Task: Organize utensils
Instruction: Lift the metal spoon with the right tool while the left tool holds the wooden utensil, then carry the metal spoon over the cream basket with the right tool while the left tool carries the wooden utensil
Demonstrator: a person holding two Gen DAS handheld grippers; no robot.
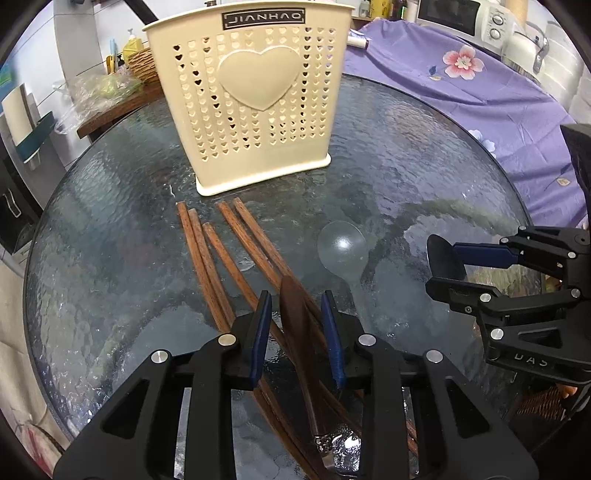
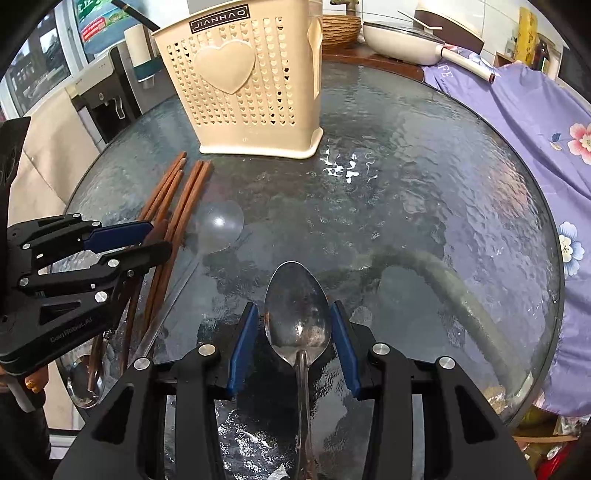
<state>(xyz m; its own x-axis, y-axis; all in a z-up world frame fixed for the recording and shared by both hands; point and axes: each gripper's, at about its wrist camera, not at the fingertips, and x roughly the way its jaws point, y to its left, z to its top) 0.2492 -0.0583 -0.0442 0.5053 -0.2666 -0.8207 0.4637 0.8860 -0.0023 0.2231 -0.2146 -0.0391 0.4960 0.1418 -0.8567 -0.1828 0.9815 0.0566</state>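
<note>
A cream utensil holder (image 1: 255,110) (image 2: 243,85) with heart-shaped holes stands upright at the back of the round glass table (image 1: 110,258). Several wooden chopsticks (image 1: 207,258) (image 2: 166,206) lie in front of it, beside a clear plastic spoon (image 1: 341,247) (image 2: 221,225). A dark wooden-handled spoon (image 1: 295,332) lies across the chopsticks. My left gripper (image 1: 295,306) (image 2: 159,238) straddles its handle, with a gap showing on each side of it. My right gripper (image 2: 293,306) (image 1: 434,264) is shut on the bowl of a metal spoon (image 2: 295,317) (image 1: 445,258), held above the glass.
A purple floral cloth (image 1: 480,110) (image 2: 517,122) covers the surface to the right of the table. Behind stand a microwave (image 1: 461,18), a white pan (image 2: 406,37), a wicker basket (image 2: 340,29) and a plastic bag (image 1: 99,88). A water dispenser (image 2: 107,99) stands at the left.
</note>
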